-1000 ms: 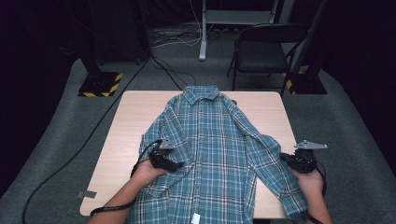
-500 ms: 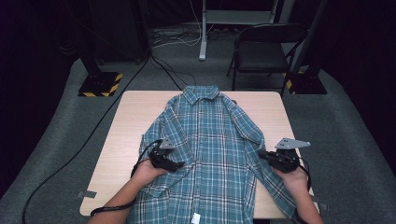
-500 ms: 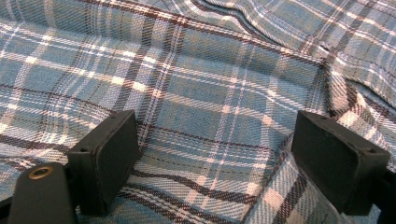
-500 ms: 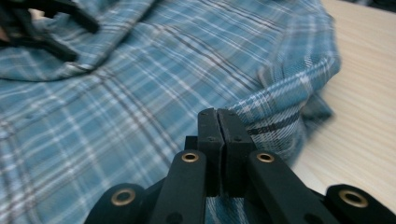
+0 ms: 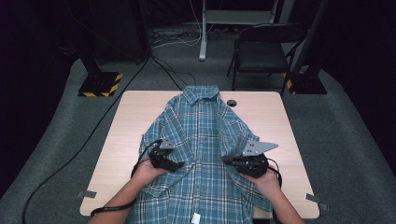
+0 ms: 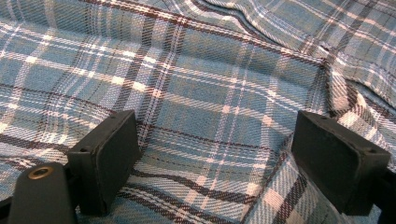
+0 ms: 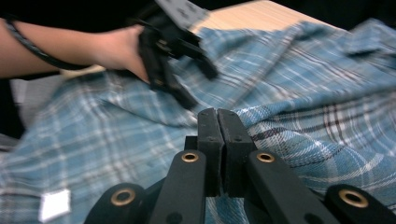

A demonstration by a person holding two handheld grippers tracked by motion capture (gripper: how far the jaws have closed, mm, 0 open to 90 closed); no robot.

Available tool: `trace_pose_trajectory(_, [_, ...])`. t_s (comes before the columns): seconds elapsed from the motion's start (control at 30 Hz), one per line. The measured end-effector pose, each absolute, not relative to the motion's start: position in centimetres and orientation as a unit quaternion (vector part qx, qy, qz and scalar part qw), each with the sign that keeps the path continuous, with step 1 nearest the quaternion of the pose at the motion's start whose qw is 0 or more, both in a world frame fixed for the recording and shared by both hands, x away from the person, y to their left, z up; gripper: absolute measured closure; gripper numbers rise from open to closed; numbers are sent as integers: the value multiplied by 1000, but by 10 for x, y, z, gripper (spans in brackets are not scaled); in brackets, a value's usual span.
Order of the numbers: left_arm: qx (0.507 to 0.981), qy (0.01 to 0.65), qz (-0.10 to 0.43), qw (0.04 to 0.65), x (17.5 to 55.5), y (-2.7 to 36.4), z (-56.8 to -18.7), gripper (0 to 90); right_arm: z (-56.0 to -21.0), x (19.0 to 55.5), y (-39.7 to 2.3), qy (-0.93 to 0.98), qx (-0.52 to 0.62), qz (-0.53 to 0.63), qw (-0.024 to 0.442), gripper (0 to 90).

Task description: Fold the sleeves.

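Note:
A blue plaid shirt [image 5: 201, 126] lies front up on the wooden table [image 5: 266, 116], collar at the far side. My left gripper [image 5: 175, 164] rests on the shirt's left side. Its jaws stand open over flat cloth [image 6: 210, 79], with nothing pinched between them [image 6: 215, 140]. My right gripper [image 5: 227, 160] hovers over the shirt's right half, shut on a fold of the shirt's right edge [image 7: 303, 93], which it holds lifted toward the middle. In the right gripper view the jaws [image 7: 218, 121] are pressed together, and the left gripper [image 7: 187, 88] shows beyond them.
A white tag [image 5: 196, 218] sits at the shirt's hem near the table's front edge. A black grommet hole [image 5: 232, 103] lies beside the collar. A folding chair [image 5: 261, 51] and a striped stand base [image 5: 100, 84] stand beyond the table. A cable [image 5: 93, 135] runs across the floor at left.
My right gripper has moved left and up from the table's right edge toward the shirt's middle, drawing the shirt's right side inward. The left gripper has stayed still.

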State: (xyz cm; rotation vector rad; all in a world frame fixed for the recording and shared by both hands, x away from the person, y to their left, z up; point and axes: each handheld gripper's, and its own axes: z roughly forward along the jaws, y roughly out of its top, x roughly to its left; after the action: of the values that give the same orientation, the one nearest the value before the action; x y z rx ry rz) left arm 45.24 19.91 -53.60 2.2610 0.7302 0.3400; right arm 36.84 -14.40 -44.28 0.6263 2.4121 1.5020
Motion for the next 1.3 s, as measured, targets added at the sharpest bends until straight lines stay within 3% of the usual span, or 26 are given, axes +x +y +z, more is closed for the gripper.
trace_pose_trajectory(0.07, [878,284,132,362,452,199,-536,141,-443,366,-133,827,201,514,107,865])
trace_pose_trajectory(0.17, [878,284,132,362,452,199,-536,141,-444,366,-123,822,202,523,100,715])
trace_pose_trajectory(0.67, [878,284,132,362,452,199,-536,141,-473,382,-135,841,246,473,92,625])
trace_pose_trajectory(1.1, [878,284,132,362,452,199,-536,141,-504,393,-137,871,255,418,50,508])
trace_pose_trajectory(1.23, [878,284,132,362,452,199,-536,140,-509,391,-133,887,241,392,38,504])
trace_pose_trajectory(1.3, [878,284,132,362,452,199,-536,140,-515,391,-130,895,236,378,27,584])
